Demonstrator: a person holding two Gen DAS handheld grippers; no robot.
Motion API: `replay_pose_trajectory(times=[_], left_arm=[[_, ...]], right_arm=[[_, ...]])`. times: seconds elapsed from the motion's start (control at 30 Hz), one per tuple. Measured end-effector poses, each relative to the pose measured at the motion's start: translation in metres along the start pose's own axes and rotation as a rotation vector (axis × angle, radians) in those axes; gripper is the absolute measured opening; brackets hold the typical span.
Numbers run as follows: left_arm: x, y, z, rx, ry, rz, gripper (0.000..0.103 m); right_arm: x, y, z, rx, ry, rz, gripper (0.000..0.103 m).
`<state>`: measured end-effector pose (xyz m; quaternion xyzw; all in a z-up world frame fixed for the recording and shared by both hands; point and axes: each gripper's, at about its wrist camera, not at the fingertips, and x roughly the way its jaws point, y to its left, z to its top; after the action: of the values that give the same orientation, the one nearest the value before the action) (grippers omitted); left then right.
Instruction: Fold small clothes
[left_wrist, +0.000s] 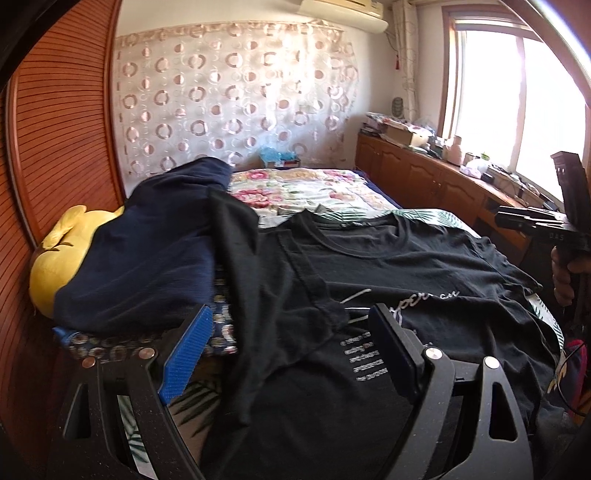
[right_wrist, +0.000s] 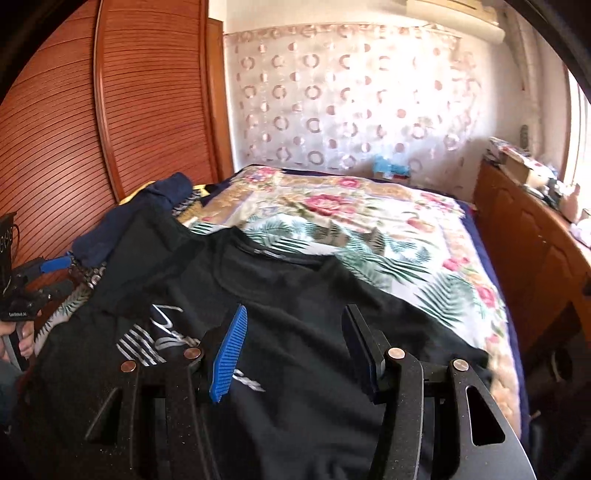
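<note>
Black T-shirt (left_wrist: 388, 266) lies flat, collar at 12 o'clock; folded sleeve edge between left gripper (left_wrist: 288, 350) pads, wide apart, empty. Right gripper (right_wrist: 291, 354) half-open, empty.

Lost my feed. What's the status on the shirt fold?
Both tools open, left tool, right tool, nothing held. Black T-shirt spread out, one sleeve folded in. Navy garment piled alongside.

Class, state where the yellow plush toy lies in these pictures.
In the left wrist view the yellow plush toy lies at the far left, against the slatted wooden wardrobe, partly covered by the navy garment.
</note>
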<state>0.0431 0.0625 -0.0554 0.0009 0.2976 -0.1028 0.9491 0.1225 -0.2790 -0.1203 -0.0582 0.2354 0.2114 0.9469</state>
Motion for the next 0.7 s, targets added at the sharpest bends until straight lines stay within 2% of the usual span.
replay_pose_trajectory(times=[0.2, 0.43, 0.7], left_arm=[[0.015, -0.016, -0.004, 0.029, 0.039, -0.030, 0.087], [0.040, -0.029, -0.010, 0.039, 0.102, -0.059, 0.087], [0.069, -0.047, -0.018, 0.067, 0.190, -0.095, 0.087]], right_arm=[[-0.025, -0.006, -0.028, 0.021, 0.004, -0.053, 0.056], [-0.037, -0.011, -0.056, 0.057, 0.053, -0.125, 0.059], [-0.042, -0.024, -0.058, 0.138, 0.093, -0.214, 0.059]])
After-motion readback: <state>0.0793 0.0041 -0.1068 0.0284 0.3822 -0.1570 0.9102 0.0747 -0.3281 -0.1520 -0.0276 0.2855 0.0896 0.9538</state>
